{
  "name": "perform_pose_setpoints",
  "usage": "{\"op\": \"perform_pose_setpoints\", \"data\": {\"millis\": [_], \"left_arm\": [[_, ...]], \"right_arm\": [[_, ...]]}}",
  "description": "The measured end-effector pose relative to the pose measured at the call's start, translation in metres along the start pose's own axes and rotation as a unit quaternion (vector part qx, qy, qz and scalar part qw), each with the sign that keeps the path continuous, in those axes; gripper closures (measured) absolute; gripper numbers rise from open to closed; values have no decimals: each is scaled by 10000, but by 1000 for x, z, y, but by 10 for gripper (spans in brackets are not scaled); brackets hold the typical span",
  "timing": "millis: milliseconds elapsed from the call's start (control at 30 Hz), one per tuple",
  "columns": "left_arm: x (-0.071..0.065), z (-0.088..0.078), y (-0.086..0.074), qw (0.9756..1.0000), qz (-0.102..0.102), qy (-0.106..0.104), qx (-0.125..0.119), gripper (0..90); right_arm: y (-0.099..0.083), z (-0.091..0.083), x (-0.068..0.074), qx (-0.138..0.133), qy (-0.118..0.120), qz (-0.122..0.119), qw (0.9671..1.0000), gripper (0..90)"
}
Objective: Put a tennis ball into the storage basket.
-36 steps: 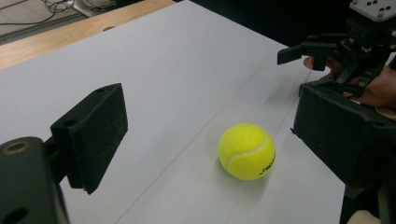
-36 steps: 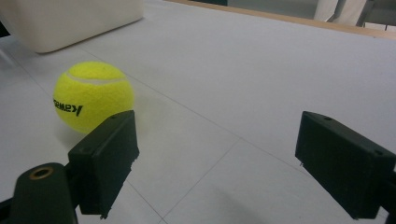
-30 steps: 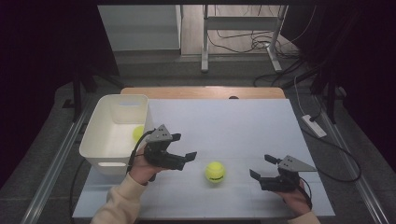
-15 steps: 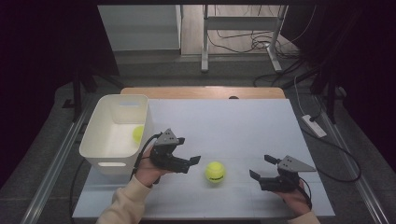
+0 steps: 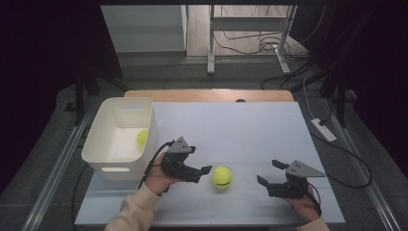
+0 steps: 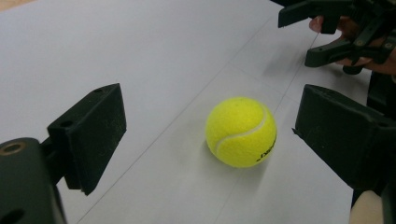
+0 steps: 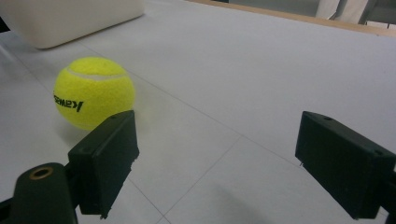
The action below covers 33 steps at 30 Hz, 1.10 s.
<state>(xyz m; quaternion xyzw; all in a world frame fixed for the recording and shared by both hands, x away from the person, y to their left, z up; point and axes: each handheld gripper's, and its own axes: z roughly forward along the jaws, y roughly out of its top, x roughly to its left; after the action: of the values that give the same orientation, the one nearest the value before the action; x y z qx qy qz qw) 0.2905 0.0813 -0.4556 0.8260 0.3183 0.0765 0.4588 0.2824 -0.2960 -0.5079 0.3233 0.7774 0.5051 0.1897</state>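
A: Where was the tennis ball (image 5: 222, 177)?
B: It lay on the white table (image 5: 250, 125), near the front edge, between the two grippers. A second yellow ball (image 5: 142, 138) sat inside the white bin (image 5: 98, 153) at the table's left.
A: And the left gripper (image 5: 206, 169)?
B: Just beside the ball, on its left, jaws spread wide and empty. In the left gripper view the ball (image 6: 241, 131) sat ahead of the two black jaws, closer to the right-hand one, touching neither.
A: The right gripper (image 5: 270, 172)?
B: Apart from the ball on the other side, low over the table, jaws likewise parted with nothing between them. In the right gripper view the ball (image 7: 94, 92) showed beyond the left-hand jaw, black lettering on its side, the bin (image 7: 70, 18) farther back.
A: The person?
B: A left hand (image 5: 158, 179) in a cream sleeve (image 5: 132, 211) and a right hand (image 5: 304, 206) held the grippers from the bottom edge
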Motion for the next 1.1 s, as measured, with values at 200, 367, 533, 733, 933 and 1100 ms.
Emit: {"op": "perform_pose_setpoints", "data": {"millis": [200,367,533,733,933,1100], "left_arm": [[-2,10,-2,9999,18,-85,92,95],[-4,17,-3,9998,3,-131,165,95],[-4,22,-4,9996,4,-169,237,95],[-6,30,-5,9992,1,-236,326,96],[-10,39,-5,9986,53,-314,424,92],[-14,47,-5,9980,104,-335,524,90]], "right_arm": [[0,0,0,12,3,-5,10000,133],[0,0,0,12,7,-14,10000,133],[0,1,0,17,14,-25,10000,133],[0,1,0,25,13,-28,10000,132],[0,1,0,27,12,-29,10000,133],[-1,1,0,32,16,-31,10000,132]]}}
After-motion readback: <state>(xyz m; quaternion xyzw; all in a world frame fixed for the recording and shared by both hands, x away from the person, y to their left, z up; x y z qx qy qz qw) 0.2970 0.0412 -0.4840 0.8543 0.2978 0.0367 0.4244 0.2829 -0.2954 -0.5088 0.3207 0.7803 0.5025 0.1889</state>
